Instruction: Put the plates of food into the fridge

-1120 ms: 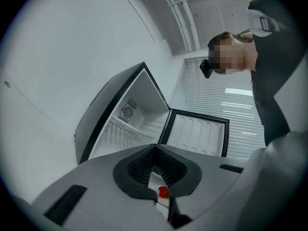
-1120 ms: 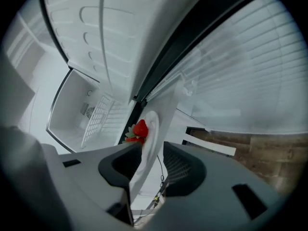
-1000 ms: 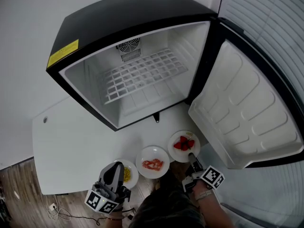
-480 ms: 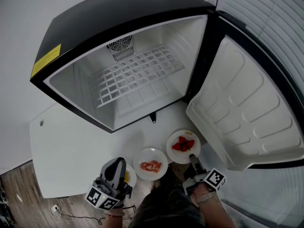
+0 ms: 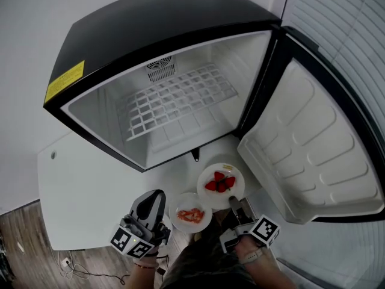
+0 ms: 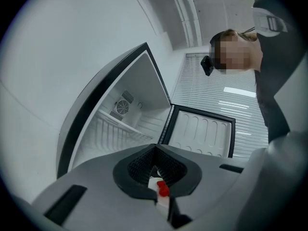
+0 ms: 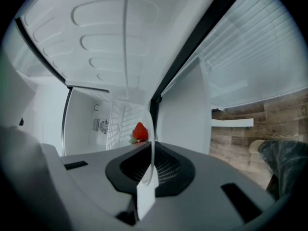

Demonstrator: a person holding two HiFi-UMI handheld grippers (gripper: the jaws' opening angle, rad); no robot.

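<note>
My right gripper (image 5: 233, 202) is clamped on the near rim of the plate of strawberries (image 5: 236, 190), which sits just in front of the open fridge (image 5: 108, 35), over the white table (image 5: 90, 185). My left gripper (image 5: 156, 195) has its jaws drawn together, just beside the plate of red food (image 5: 191, 200).

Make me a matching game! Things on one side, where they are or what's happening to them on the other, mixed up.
1 strawberry plate
2 plate of reddish food
3 fridge door
4 yellow sticker

A swung open
B resting on the white table
C on the fridge's black top
D gripped by the right hand-held gripper

Pairs: 1-D, 2-B, 3-A, 4-C
</note>
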